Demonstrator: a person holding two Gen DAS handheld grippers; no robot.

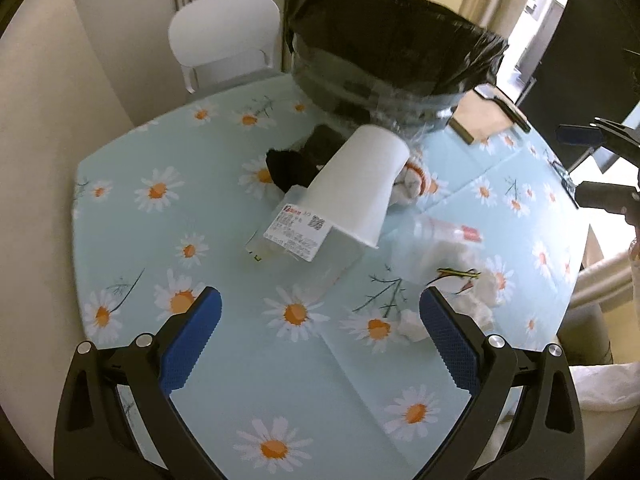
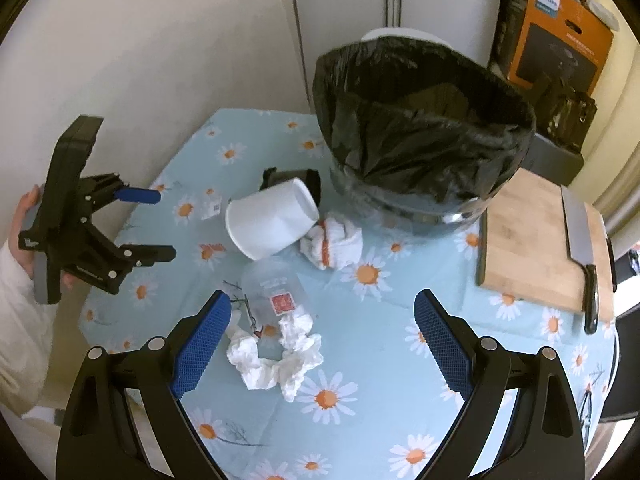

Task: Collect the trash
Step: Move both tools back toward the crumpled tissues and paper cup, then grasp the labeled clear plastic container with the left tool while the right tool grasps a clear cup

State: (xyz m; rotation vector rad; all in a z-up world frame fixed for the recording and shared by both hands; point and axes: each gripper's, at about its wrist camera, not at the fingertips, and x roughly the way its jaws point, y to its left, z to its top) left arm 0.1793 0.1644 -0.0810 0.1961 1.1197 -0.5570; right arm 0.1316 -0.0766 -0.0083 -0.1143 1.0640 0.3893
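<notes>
A bin with a black liner (image 1: 394,60) (image 2: 424,120) stands at the back of the daisy-cloth table (image 1: 132,236) (image 2: 372,364). A white paper cup (image 1: 356,188) (image 2: 272,220) lies on its side in front of it, over a clear labelled plastic container (image 1: 296,236). A clear plastic cup with a red label (image 2: 276,292) (image 1: 448,236), a crumpled white tissue (image 2: 276,356), a balled white-and-orange wrapper (image 2: 332,242) and a black scrap (image 1: 290,166) lie around. My left gripper (image 1: 320,316) (image 2: 164,226) is open and empty, short of the container. My right gripper (image 2: 322,336) is open and empty above the tissue.
A wooden cutting board (image 2: 536,244) with a cleaver (image 2: 580,240) lies at the table's right. A white chair (image 1: 224,36) stands behind the table by the wall. An orange and black box (image 2: 556,36) sits on a shelf at the back right.
</notes>
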